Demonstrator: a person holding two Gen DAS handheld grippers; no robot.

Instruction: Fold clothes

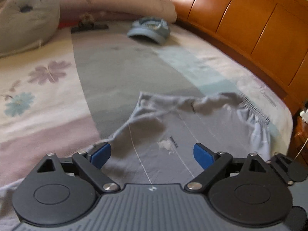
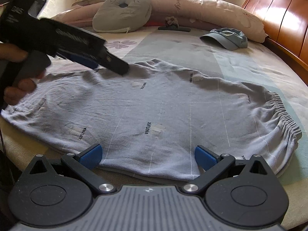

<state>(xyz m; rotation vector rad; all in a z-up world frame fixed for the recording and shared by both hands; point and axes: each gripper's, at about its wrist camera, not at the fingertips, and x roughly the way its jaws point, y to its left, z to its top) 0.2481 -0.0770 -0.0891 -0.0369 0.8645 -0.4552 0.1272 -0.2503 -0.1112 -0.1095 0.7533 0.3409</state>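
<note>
1. Both sets of jaws stand wide apart, nothing between them. The right gripper (image 2: 148,156) hangs at the near hem of the grey garment (image 2: 154,111); the left gripper (image 1: 152,154) hovers over its left part, and cloth seems to rise toward its left blue pad (image 1: 101,154), though blur hides whether they touch.
2. The garment lies flat on the bed (image 2: 173,44), long axis running left to right, elastic waistband (image 2: 283,109) bunched at the right end.
3. From the right wrist view, the left gripper (image 2: 111,62) reaches in over the far-left edge, a hand (image 2: 21,80) on its grip.
4. So each gripper has an edge within reach: left takes far-left, right takes near. My read is a fold along that long axis comes next.
5. Farther off, well apart: a blue cap (image 2: 227,38), pillows, and the wooden headboard (image 2: 284,17).
</note>
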